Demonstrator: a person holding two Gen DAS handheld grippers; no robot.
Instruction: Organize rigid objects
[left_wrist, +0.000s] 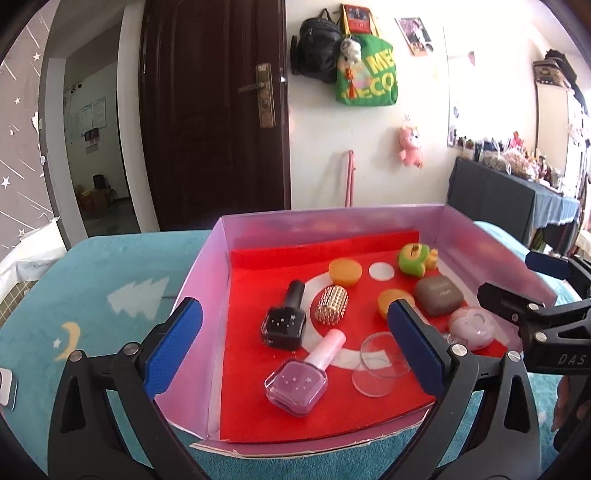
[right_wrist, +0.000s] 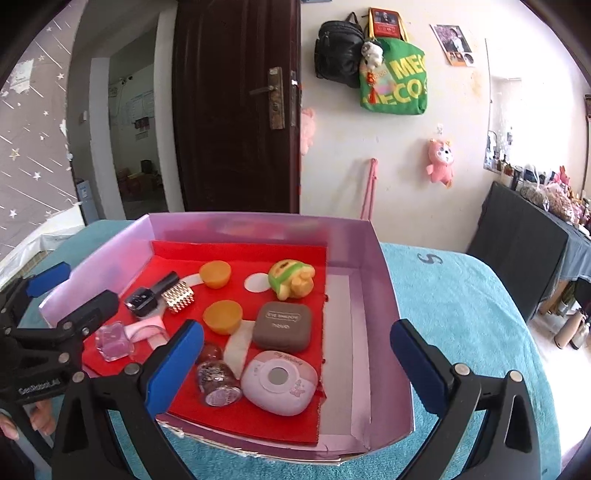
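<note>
A pink box (left_wrist: 207, 280) (right_wrist: 384, 295) lined with red felt holds the objects. In it lie a black nail polish bottle (left_wrist: 282, 321), a pink nail polish bottle (left_wrist: 299, 380), a gold studded cylinder (left_wrist: 331, 305), two orange cups (right_wrist: 215, 274), a green-and-yellow toy (right_wrist: 291, 280), a brown eyeshadow case (right_wrist: 282, 325), a pink compact (right_wrist: 279, 382), a glitter bottle (right_wrist: 216, 380) and a clear round lid (left_wrist: 380, 363). My left gripper (left_wrist: 299, 343) hangs open over the box's near left part, around nothing. My right gripper (right_wrist: 297, 358) is open above the near right part, also empty.
The box sits on a table under a teal cloth (left_wrist: 92, 280) (right_wrist: 461, 295). Each gripper shows in the other's view, at the box's side walls. Behind stand a dark door (left_wrist: 210, 110), hanging bags (left_wrist: 365, 70) and a cluttered dark table (left_wrist: 498, 199).
</note>
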